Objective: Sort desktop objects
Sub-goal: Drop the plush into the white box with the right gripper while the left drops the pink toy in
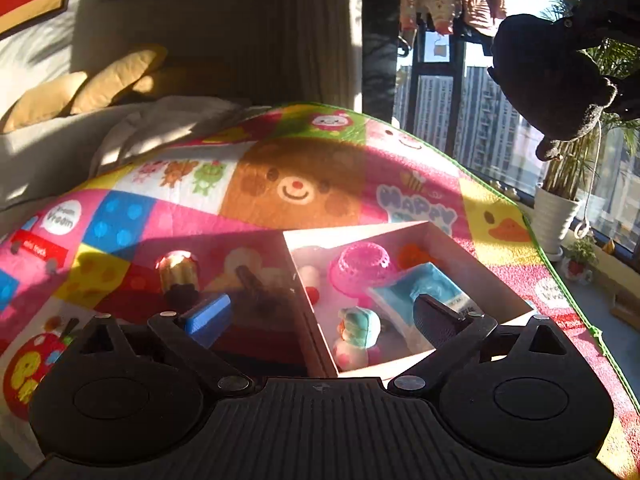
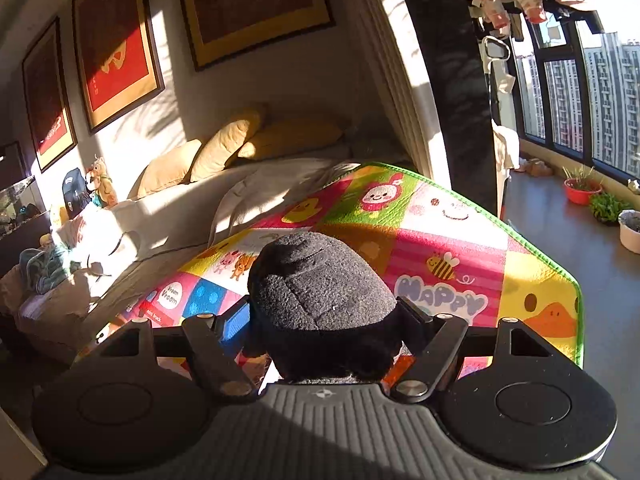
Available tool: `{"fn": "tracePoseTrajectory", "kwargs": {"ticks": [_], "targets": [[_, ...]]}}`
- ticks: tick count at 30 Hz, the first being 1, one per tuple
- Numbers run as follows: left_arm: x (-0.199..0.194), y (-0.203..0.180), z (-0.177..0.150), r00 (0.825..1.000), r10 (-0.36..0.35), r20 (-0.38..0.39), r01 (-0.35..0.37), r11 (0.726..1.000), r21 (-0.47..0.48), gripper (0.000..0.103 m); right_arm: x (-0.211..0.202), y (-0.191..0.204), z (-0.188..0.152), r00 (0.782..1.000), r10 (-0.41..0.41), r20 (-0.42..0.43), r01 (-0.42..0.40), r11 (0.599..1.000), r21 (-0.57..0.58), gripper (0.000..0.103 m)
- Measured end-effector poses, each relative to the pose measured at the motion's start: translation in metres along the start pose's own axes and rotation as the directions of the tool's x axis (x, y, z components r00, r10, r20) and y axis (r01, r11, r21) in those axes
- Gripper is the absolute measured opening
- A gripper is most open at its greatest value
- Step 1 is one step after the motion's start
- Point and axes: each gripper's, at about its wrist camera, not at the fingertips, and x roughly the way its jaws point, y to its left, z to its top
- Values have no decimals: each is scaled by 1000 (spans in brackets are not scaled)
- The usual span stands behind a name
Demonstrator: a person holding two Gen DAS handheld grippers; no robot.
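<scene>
The right tongs (image 2: 322, 320) are clamped on a dark grey plush toy (image 2: 320, 292), a rounded, fuzzy fleece lump with stitched seams, squeezed between the blue-faced finger on one side and the black one on the other. In the left wrist view the same toy (image 1: 540, 80) hangs high up and well beyond the far corner of the white box, a thin white cord with a loop dangling under it.

The left tongs (image 1: 320, 316) stand wide apart and grip nothing; they are tilted down over the near edge of the box. One finger, with its ridged blue pad (image 1: 208, 314), sits outside the box wall; the black finger (image 1: 436, 320) reaches over the box interior.

The white box (image 1: 424, 228) is a shallow, straight-walled cardboard tray lying on a soft patchwork play mat (image 1: 280, 184) printed with a bear face, a duck and the word HAPPY, edged in green piping. Inside the box lie a pink perforated plastic basket (image 1: 360, 268) tipped on its side, a glossy blue-and-white packet (image 1: 420, 284), a small plush figure (image 1: 356, 336) with a teal cap near the front wall, and a red-and-white toy against the wall.

Just outside that wall, on the mat, a ribbed gold-topped cylinder (image 1: 178, 272) stands next to a dark, slender object too shadowed to identify.
</scene>
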Motion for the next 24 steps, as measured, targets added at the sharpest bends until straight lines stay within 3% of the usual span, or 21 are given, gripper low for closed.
{"fn": "tracePoseTrajectory", "kwargs": {"ticks": [5, 9, 12, 14, 17, 20, 22, 24], "targets": [[-16, 16, -43, 998, 38, -44, -39, 999, -20, 102, 59, 24, -9, 991, 89, -98, -83, 994, 64, 75], [-15, 26, -55, 997, 17, -70, -22, 997, -73, 102, 106, 34, -33, 980, 88, -177, -71, 992, 101, 75], [-13, 29, -57, 998, 7, -61, -13, 995, -99, 102, 142, 29, -59, 949, 114, -293, -71, 986, 151, 75], [-13, 30, -57, 998, -2, -57, -5, 994, -111, 103, 163, 22, -83, 920, 67, -387, -15, 990, 138, 74], [-13, 31, -58, 999, -6, -53, 0, 994, -108, 103, 166, 14, -100, 923, -93, -373, 98, 995, -4, 73], [-10, 34, -63, 998, -2, -63, -5, 994, -114, 103, 158, 6, -97, 931, -108, -349, 96, 994, -52, 74], [-8, 36, -65, 997, 0, -73, -9, 992, -122, 103, 151, 7, -88, 932, -79, -353, 57, 996, -71, 79], [-10, 38, -66, 997, 3, -71, -12, 991, -132, 103, 138, 12, -77, 949, -58, -311, 31, 995, -91, 86]]}}
